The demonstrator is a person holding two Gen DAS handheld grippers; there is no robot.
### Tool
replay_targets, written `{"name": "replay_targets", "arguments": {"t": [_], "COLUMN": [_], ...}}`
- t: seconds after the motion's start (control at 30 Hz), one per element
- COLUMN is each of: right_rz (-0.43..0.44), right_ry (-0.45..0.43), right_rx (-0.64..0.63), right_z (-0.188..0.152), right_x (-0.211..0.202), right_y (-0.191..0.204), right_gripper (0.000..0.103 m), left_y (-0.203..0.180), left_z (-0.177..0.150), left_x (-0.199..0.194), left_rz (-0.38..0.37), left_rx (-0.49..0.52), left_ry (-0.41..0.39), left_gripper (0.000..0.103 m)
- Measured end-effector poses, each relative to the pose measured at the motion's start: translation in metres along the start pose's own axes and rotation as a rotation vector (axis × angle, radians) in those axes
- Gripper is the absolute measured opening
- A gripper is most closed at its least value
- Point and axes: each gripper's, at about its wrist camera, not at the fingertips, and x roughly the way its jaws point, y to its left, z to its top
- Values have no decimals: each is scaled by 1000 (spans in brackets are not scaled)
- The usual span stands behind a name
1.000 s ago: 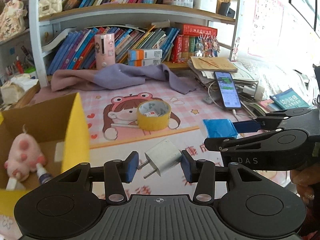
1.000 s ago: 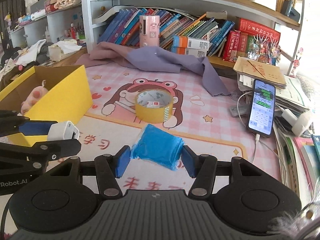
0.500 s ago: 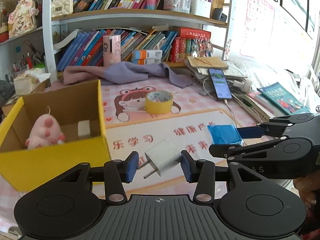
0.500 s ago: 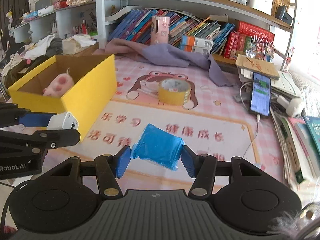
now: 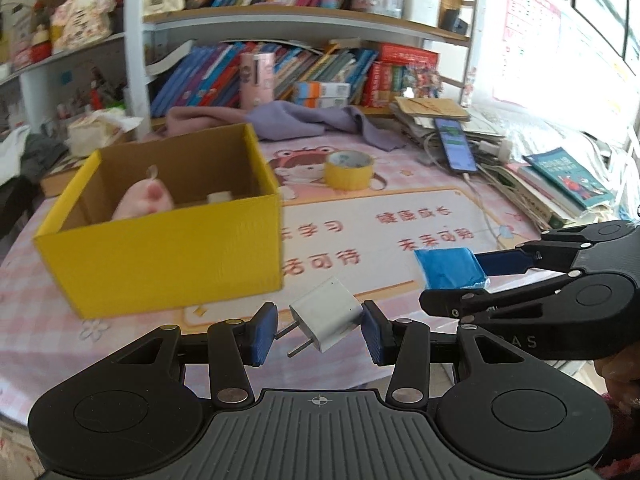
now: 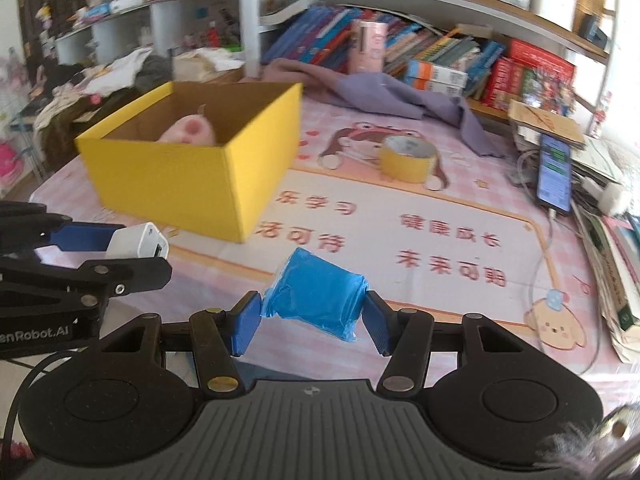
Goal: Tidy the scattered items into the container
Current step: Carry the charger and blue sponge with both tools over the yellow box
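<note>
My left gripper (image 5: 318,332) is shut on a white plug adapter (image 5: 326,314), its two prongs pointing left and down; the same adapter (image 6: 138,242) shows at the left of the right wrist view. A blue plastic-wrapped packet (image 6: 316,294) sits clamped in my right gripper (image 6: 312,322), also seen as the blue packet (image 5: 450,268) at the right of the left wrist view. Both are held above the pink mat, nearer me than the yellow cardboard box (image 5: 168,256), which holds a pink plush toy (image 5: 142,202) and a small white item (image 5: 219,197). A roll of yellow tape (image 5: 349,169) stands on the mat beyond.
A purple cloth (image 5: 304,120) lies at the back under a bookshelf (image 5: 304,76) full of books. A phone (image 5: 456,150) on a cable, stacked papers and books (image 5: 568,178) crowd the right edge. Clothes and clutter (image 6: 120,72) lie to the left of the box.
Both grippers have pulled back from the shelf with their items still held. The yellow box, earlier at the far left and cut off, now stands whole ahead, and the tape roll looks farther off.
</note>
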Motion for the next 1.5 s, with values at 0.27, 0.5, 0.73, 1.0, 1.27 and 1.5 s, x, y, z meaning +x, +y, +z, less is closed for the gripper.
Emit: {"name": "replay_targets", "arguments": {"t": [0.27, 0.5, 0.73, 1.0, 1.27, 1.5], "right_rz": [75, 132, 168, 192, 213, 226], "right_ry": [-3, -3, 6, -6, -97, -210], "right_rx": [-81, -124, -163, -219, -273, -317], "right_z": [8, 16, 18, 27, 48, 88], "right_x": [6, 15, 20, 20, 26, 36], "right_y": [34, 55, 72, 80, 85, 84], "right_gripper": [53, 53, 53, 53, 52, 52], "left_y": [25, 43, 59, 70, 80, 94], "left_z": [-12, -20, -27, -25, -8, 29], "left_x": [-13, -23, -29, -30, -30, -24], "left_rz": [68, 121, 144, 163, 201, 247], "left_rx": [-46, -81, -122, -168, -176, -157], "left_ry": [7, 14, 20, 10, -44, -114], "left_gripper": [44, 44, 44, 44, 44, 44]}}
